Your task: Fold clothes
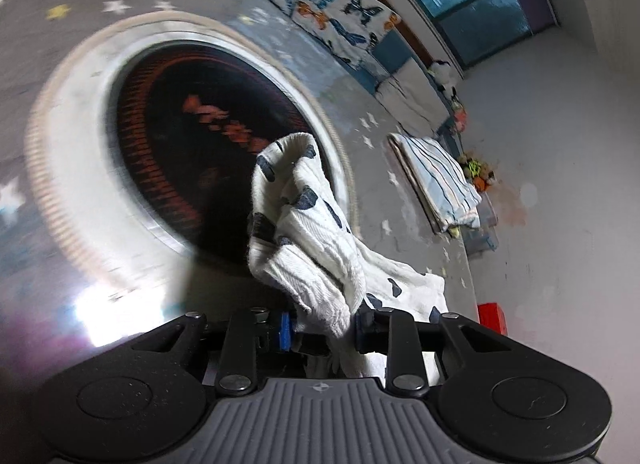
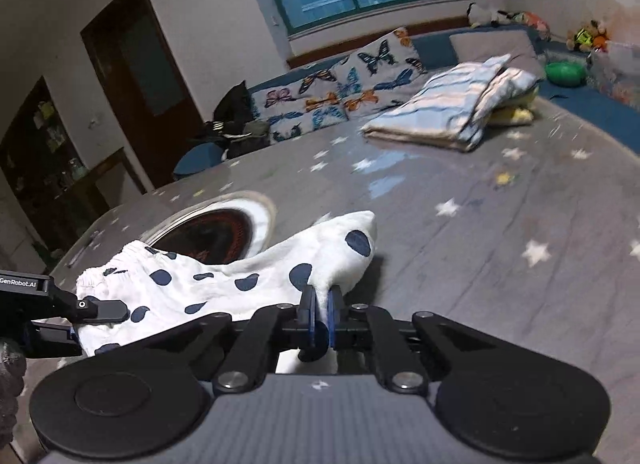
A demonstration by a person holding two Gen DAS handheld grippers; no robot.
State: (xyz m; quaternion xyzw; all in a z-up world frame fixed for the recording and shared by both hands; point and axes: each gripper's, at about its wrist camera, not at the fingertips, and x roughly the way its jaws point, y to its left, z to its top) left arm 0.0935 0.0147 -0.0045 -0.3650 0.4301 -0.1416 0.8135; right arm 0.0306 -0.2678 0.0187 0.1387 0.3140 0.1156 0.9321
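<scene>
A white garment with dark blue spots (image 2: 224, 284) hangs stretched between my two grippers above the grey star-patterned bed. My right gripper (image 2: 322, 304) is shut on one end of it. My left gripper (image 1: 324, 328) is shut on the other end, where the bunched cloth (image 1: 304, 223) rises in front of the fingers. The left gripper also shows at the left edge of the right wrist view (image 2: 86, 310), holding the garment's gathered edge.
A round white-rimmed dish with a dark red-patterned centre (image 2: 216, 232) lies on the bed (image 2: 480, 264) under the garment. A folded striped pile (image 2: 452, 103) sits farther back. Butterfly-print pillows (image 2: 340, 91), soft toys and a window line the far side.
</scene>
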